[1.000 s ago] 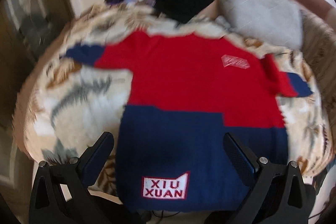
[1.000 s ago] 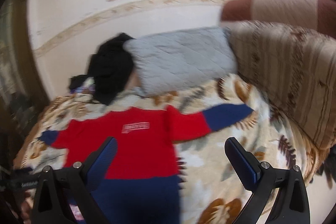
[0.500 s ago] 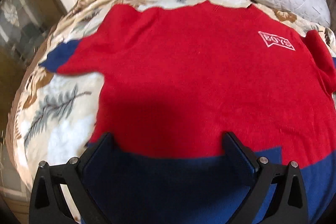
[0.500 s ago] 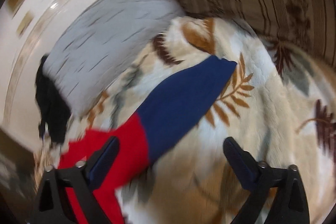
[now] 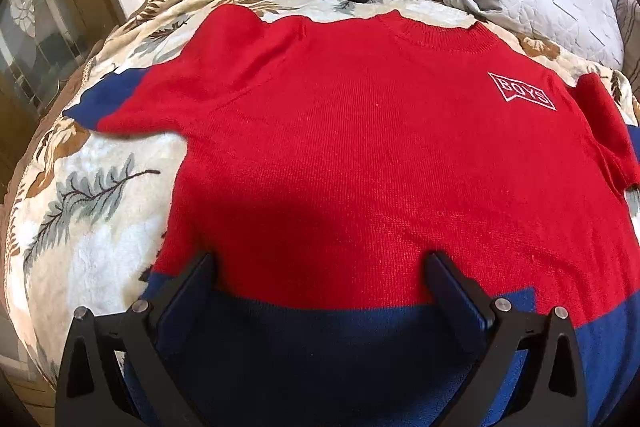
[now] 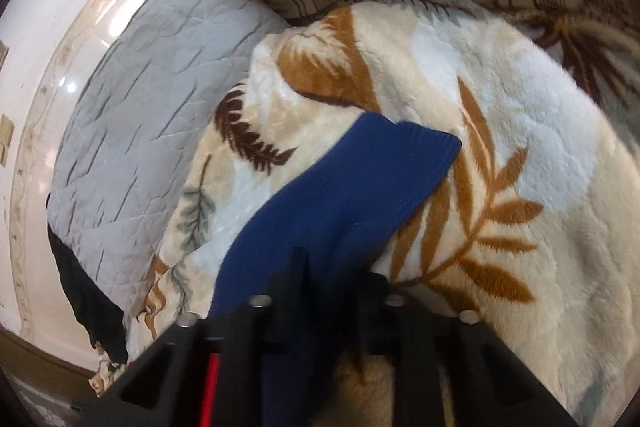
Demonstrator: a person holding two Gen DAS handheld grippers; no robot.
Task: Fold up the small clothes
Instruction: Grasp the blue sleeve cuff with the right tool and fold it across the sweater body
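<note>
Left gripper (image 5: 320,275): came down and in over the sweater (image 5: 380,147) from a view of the whole garment a second ago; hem label now out of sight, fingers low over the red-to-navy seam. Position unchanged over the last half second, jaws wide.

Right gripper (image 6: 332,267): swung from a high view of wall and pillow down to the navy sleeve cuff (image 6: 360,187), rolling as it went. Jaws wide a second ago and half a second ago; now drawn together with the cuff fabric pinched between them, the cuff bunched and lifted off the blanket (image 6: 540,147).
</note>
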